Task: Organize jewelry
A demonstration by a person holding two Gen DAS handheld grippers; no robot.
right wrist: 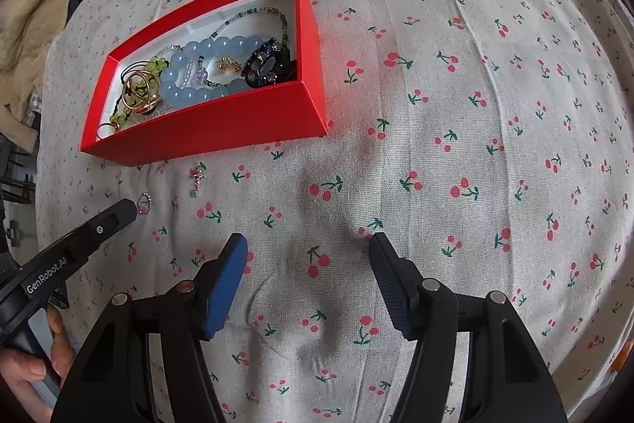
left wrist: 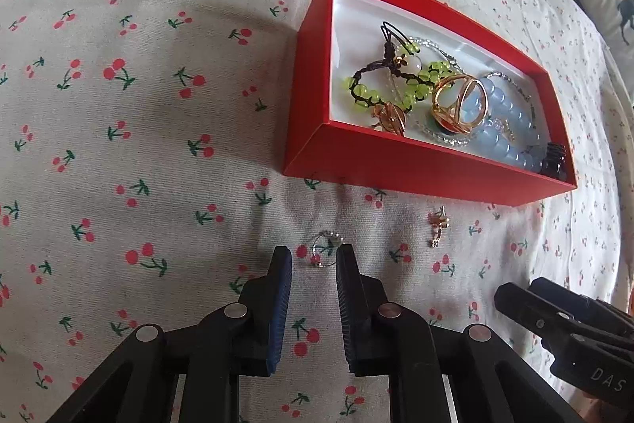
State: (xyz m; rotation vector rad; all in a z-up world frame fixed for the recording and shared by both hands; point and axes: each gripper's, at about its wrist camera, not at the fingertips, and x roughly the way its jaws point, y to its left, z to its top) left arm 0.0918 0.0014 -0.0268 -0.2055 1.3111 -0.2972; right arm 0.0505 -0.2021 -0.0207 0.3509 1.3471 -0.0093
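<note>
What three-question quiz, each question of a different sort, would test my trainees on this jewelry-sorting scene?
1. True or false: the small beaded ring already lies inside the red box.
2. Multiple choice: how many jewelry pieces lie loose on the cherry-print cloth? A) none B) two C) four
3. Fill in: the left tongs are open and closest to the ____.

Key
1. False; it lies on the cloth, in front of the box.
2. B; the ring and a rose-gold charm.
3. Small beaded ring. The right tongs are open too, over bare cloth.
</note>
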